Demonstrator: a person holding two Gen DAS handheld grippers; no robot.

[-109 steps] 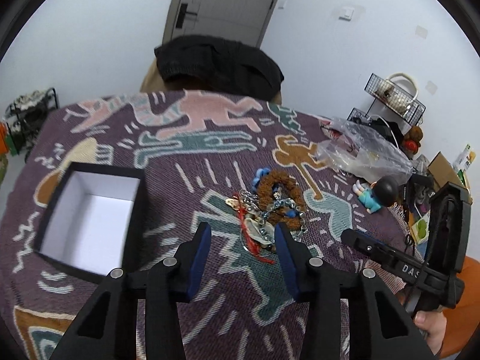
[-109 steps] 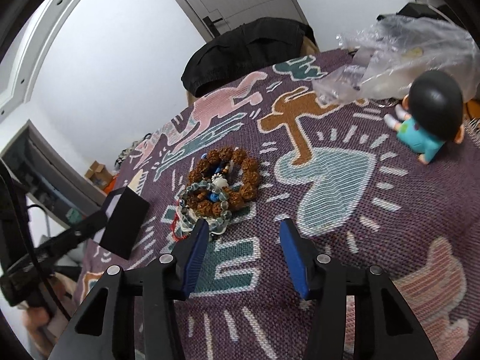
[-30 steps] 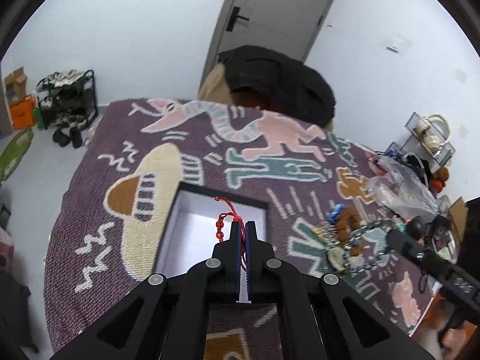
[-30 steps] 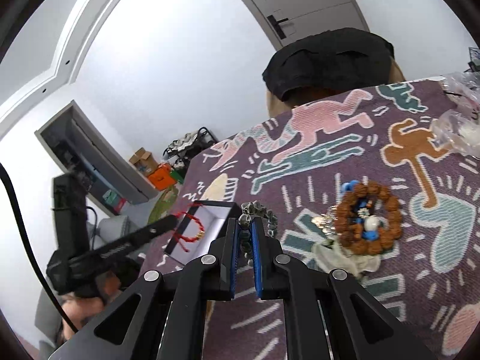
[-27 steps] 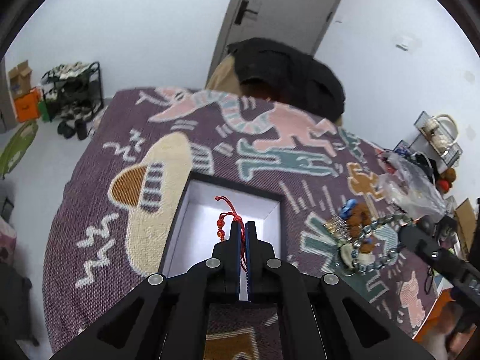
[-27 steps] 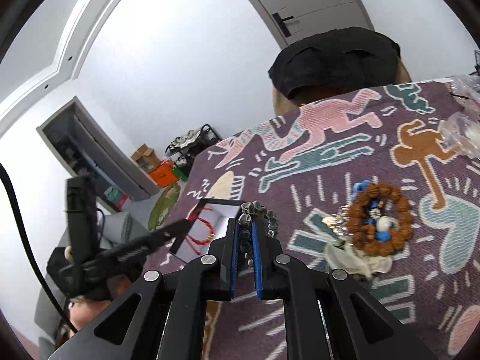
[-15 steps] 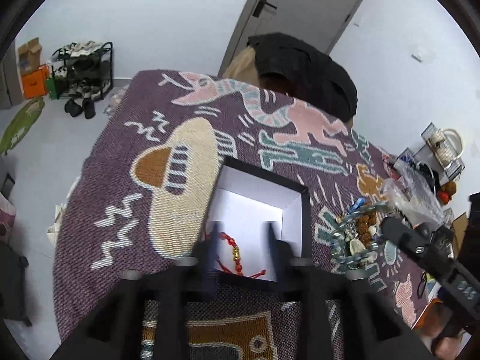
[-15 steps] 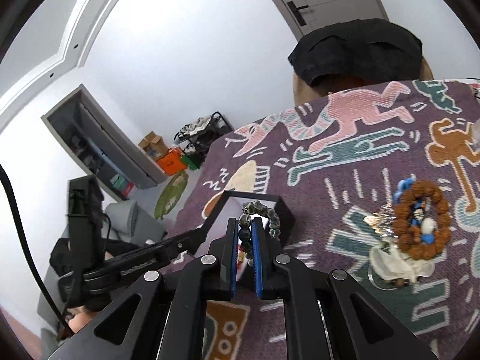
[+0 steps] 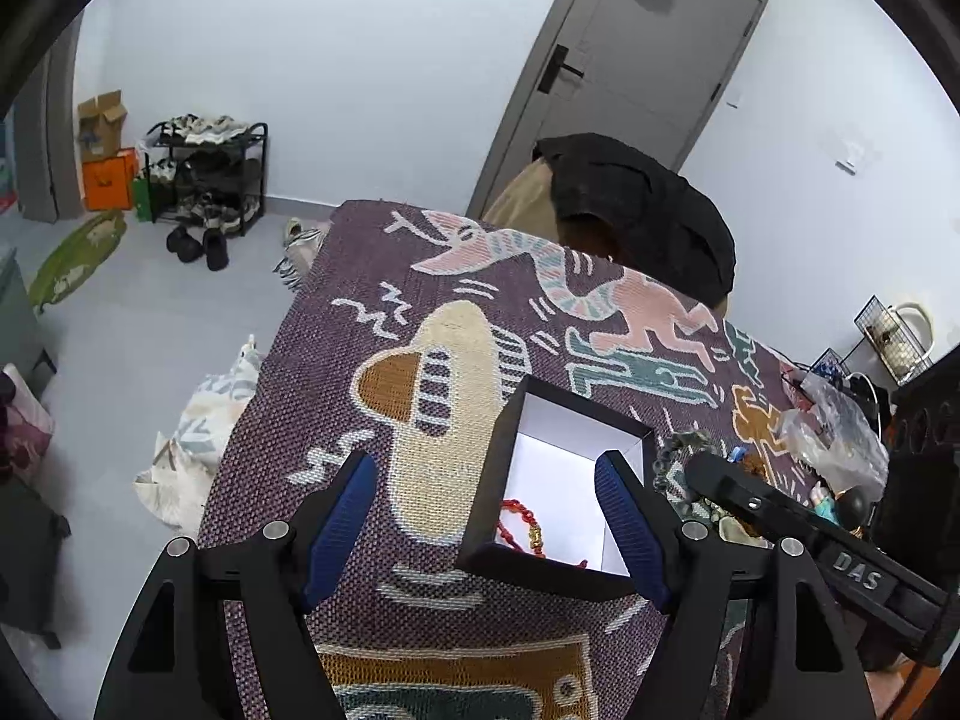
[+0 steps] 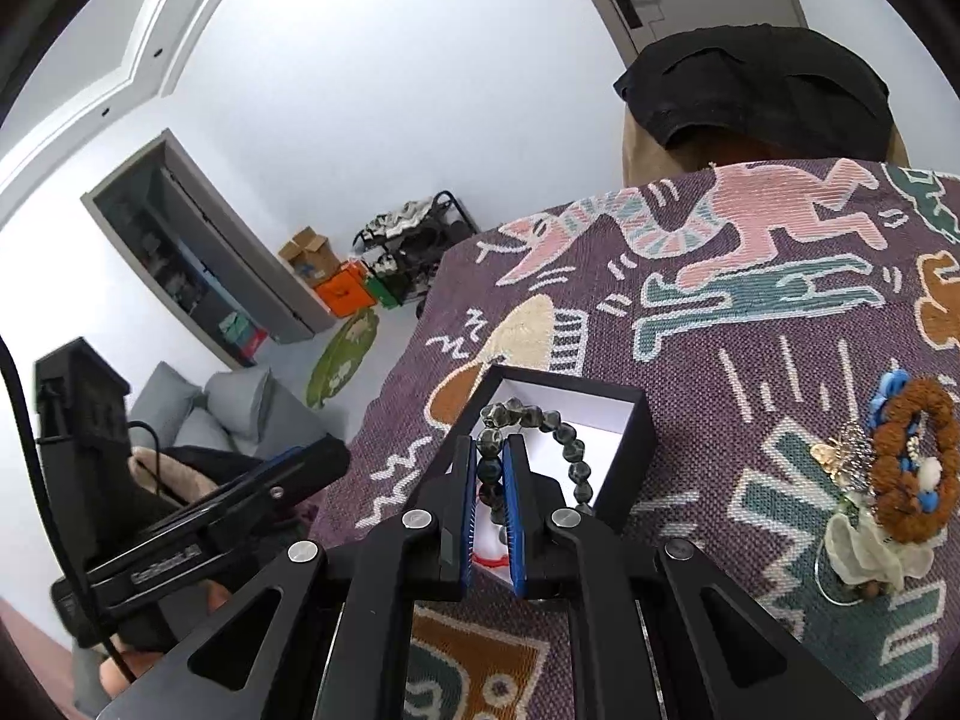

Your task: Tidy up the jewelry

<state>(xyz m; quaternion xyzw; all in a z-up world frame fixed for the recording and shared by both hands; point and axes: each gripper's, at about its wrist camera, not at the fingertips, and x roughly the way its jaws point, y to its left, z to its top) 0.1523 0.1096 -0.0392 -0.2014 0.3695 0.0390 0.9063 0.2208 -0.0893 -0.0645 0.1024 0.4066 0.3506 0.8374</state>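
Your right gripper (image 10: 491, 483): clamped on a dark green bead bracelet (image 10: 543, 420), held over the black gift box (image 10: 630, 450). Your left gripper (image 9: 486, 516): jaws wide, just been opening, nothing gripped. Red cord bracelet (image 9: 523, 523): inside the box, near its front wall. Remaining jewellery pile (image 10: 900, 474): on the patterned tablecloth (image 10: 750, 360), toward its right edge

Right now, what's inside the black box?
In the black box a red string bracelet with a gold bead lies on the white floor near the front wall; that wall hides its lower part. The dark bead bracelet hangs above, pinched in the right claw.
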